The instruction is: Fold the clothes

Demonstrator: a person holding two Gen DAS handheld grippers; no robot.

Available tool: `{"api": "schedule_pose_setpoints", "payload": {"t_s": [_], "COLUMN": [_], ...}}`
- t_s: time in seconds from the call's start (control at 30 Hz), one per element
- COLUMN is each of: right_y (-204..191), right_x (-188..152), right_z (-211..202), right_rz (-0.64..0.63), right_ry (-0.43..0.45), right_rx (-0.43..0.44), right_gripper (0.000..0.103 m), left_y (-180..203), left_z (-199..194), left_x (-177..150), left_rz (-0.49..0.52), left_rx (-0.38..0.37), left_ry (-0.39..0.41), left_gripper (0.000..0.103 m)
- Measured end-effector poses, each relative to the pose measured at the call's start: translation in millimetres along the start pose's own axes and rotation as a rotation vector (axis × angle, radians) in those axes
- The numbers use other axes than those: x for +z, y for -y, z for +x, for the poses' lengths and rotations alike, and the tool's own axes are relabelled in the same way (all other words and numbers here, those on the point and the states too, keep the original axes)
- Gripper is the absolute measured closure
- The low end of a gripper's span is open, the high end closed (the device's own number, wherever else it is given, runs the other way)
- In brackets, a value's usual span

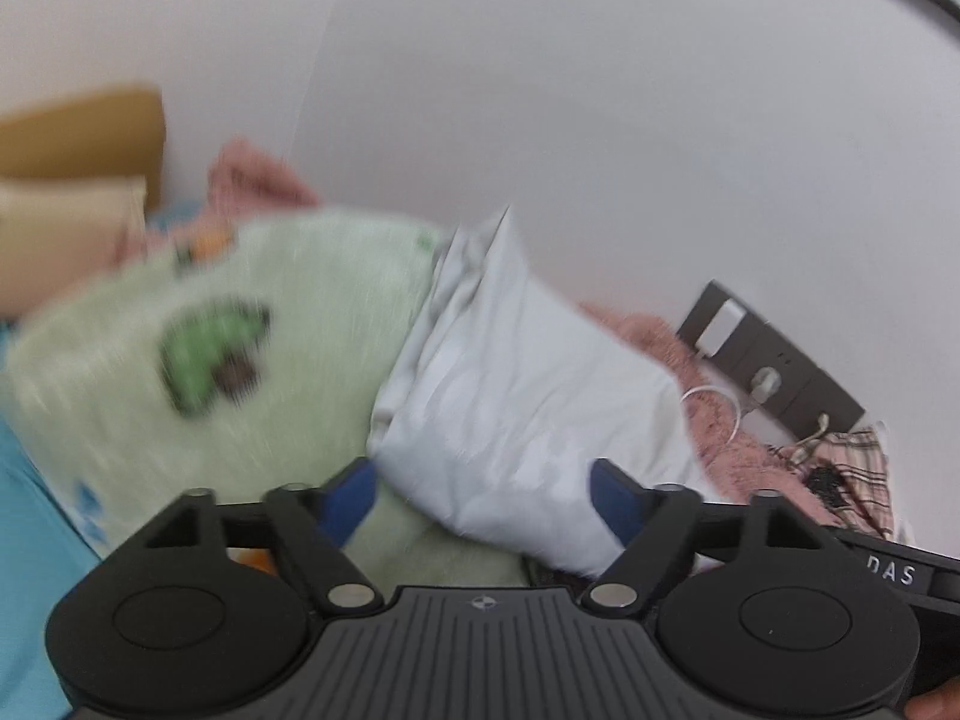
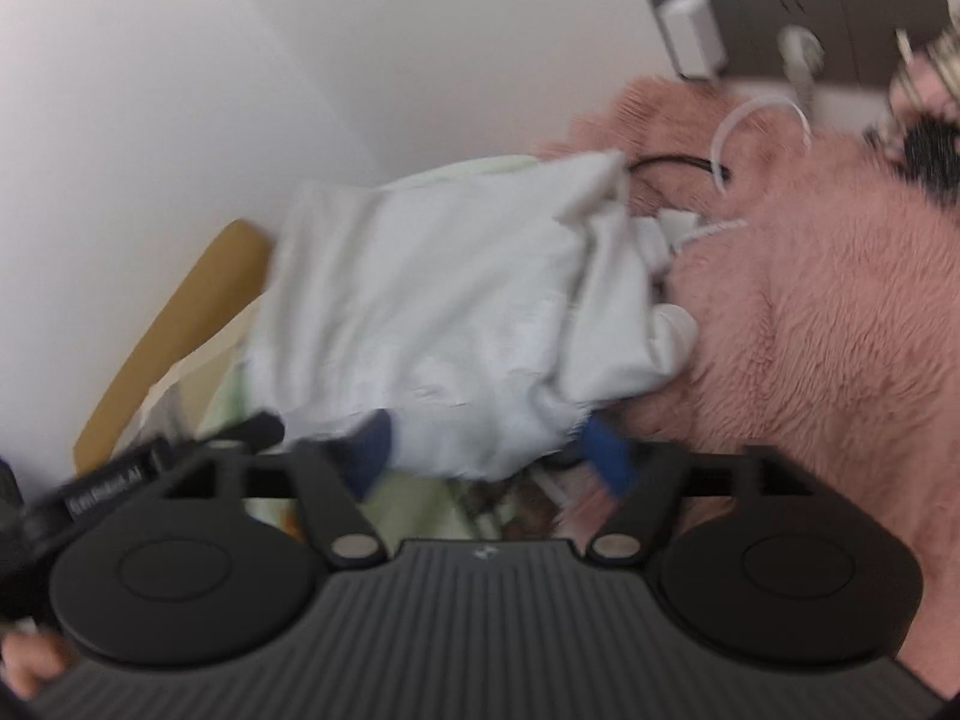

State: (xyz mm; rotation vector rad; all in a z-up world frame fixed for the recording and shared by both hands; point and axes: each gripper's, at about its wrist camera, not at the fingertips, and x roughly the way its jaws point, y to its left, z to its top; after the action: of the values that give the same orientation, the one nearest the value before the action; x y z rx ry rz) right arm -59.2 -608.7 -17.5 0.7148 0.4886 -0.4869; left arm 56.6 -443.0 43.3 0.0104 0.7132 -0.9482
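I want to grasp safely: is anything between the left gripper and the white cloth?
Nothing visible. The left gripper stands open with the white cloth directly ahead, its near edge between the fingers. The green blanket lies beside and under it, not in front.

Wide-open left tool (image 1: pixel 483 501) before folded white garment (image 1: pixel 528 396) atop pale green blanket (image 1: pixel 240 330).

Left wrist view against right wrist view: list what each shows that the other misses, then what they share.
Only the left wrist view shows the pale green blanket's green printed patch, the teal sheet and a plaid cloth. Only the right wrist view shows a black cable on the fluffy pink blanket. Both show the white garment, the pink blanket, the grey socket panel with a white charger, the white wall, and an open claw.
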Motion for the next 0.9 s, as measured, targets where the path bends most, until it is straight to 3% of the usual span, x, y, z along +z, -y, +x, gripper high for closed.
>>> {"api": "schedule_pose_setpoints", "payload": {"t_s": [0.13, 0.33, 0.53, 0.8, 0.9], "right_y": [-27, -57, -72, -89, -92], "right_x": [5, -3, -42, -96, -112], "right_z": [-47, -120, -171, -206, -209], "right_rz": [-0.110, -0.214, -0.290, -0.379, -0.383], "right_ry": [0.061, 0.149, 0.223, 0.322, 0.354], "right_rx": [0.012, 0.029, 0.027, 0.050, 0.049], "right_gripper": [0.022, 0.022, 0.022, 0.022, 0.022], "left_y": [28, 68, 79, 79, 77], "left_z": [-56, -148, -218, -276, -287], "left_x": [18, 11, -33, -79, -89], "left_rz": [0.080, 0.170, 0.215, 0.170, 0.190], "left_rx": [0.028, 0.085, 0.151, 0.127, 0.153], "left_ry": [0.075, 0.183, 0.285, 0.351, 0.384], "left_gripper": [0.001, 0.001, 0.000, 0.000, 0.000]}}
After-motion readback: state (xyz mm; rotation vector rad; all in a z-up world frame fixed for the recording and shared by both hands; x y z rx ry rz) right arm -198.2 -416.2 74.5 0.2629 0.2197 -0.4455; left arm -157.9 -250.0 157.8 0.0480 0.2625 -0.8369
